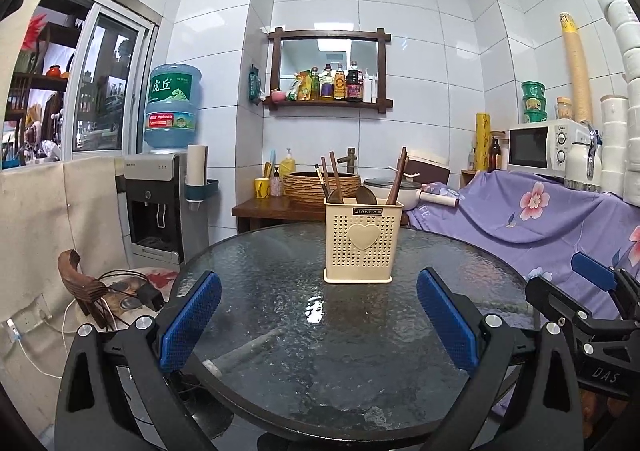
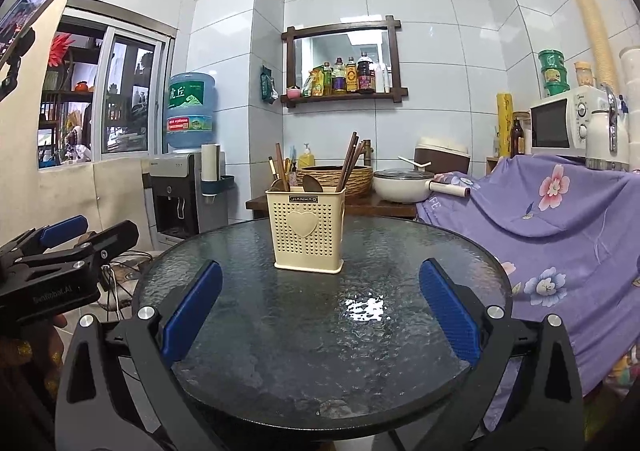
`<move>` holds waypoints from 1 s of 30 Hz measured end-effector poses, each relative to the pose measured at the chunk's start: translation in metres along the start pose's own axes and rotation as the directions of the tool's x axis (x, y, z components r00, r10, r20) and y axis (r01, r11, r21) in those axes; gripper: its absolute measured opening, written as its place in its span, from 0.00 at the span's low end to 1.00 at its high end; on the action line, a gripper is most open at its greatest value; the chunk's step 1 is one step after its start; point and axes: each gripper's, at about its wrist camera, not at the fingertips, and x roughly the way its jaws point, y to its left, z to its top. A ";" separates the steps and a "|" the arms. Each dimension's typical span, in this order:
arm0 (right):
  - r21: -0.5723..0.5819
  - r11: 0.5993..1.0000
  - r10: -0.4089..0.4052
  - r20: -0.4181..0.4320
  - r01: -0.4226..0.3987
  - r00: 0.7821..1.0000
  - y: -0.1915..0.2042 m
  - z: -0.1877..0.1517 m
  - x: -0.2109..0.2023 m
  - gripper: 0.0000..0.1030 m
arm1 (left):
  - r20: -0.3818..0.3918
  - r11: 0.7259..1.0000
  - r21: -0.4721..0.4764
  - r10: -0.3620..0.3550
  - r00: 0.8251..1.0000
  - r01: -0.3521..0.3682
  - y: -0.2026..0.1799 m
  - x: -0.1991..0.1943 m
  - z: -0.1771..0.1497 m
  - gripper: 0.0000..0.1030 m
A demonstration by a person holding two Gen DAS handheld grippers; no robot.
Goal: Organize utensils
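Cream perforated utensil holder [image 1: 363, 243] upright on table, wooden utensils [image 1: 335, 179] standing inside

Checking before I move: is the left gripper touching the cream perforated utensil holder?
Apart. In the left wrist view, bare glass table shows between the open left gripper and the cream perforated utensil holder.

The lower ends of the wooden utensils [image 1: 335, 179] are hidden inside the cream holder [image 1: 363, 241], so their kinds cannot all be told. The near rim of the glass desk [image 2: 320, 417] is partly covered by the claw arms. The other claw [image 1: 592, 271] is cut off by the right edge. Labels on the shelf bottles [image 1: 340, 82] are too small to read.
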 end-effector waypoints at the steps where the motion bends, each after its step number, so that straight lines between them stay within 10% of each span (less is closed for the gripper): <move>1: 0.001 1.000 0.000 0.000 0.000 1.000 0.000 0.000 0.000 0.94 | 0.000 1.000 0.001 0.001 1.000 -0.001 -0.001 0.000 0.000 0.94; 30: -0.002 1.000 -0.007 -0.008 0.007 1.000 -0.003 0.000 0.001 0.94 | -0.001 1.000 -0.018 0.006 1.000 -0.006 -0.003 -0.003 0.000 0.94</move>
